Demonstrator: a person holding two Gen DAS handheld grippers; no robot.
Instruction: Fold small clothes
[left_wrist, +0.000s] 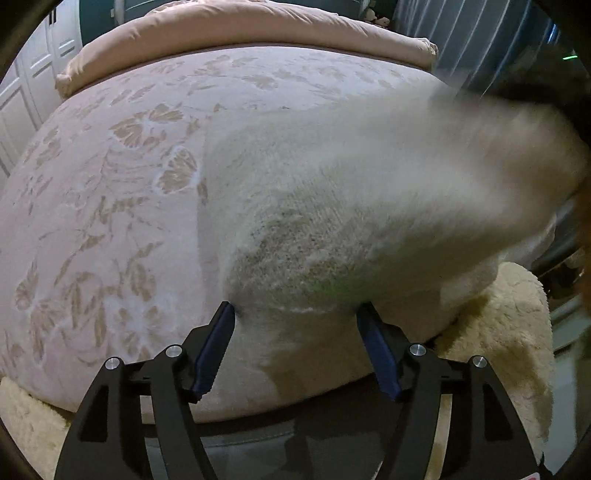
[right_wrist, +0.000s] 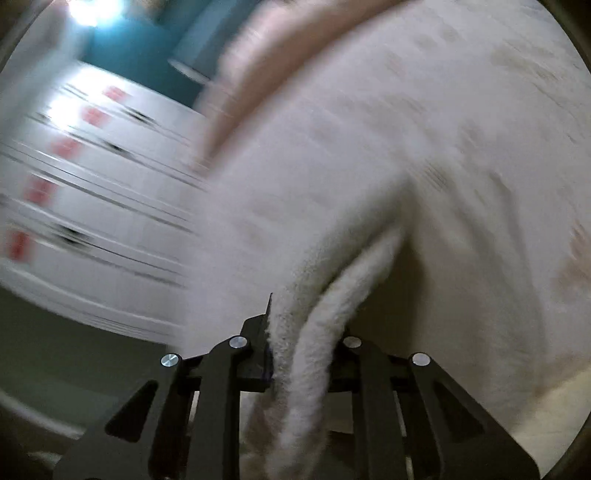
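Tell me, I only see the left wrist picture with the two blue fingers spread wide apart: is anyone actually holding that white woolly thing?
Observer: Yes. The right gripper is shut on a bunched edge of the white knit garment.
Operator: Is the other end resting on the bed?
Observer: The right wrist view is too blurred to tell.
Operator: Anything else over there?
Observer: White cabinet doors with blurred red marks stand to the left.
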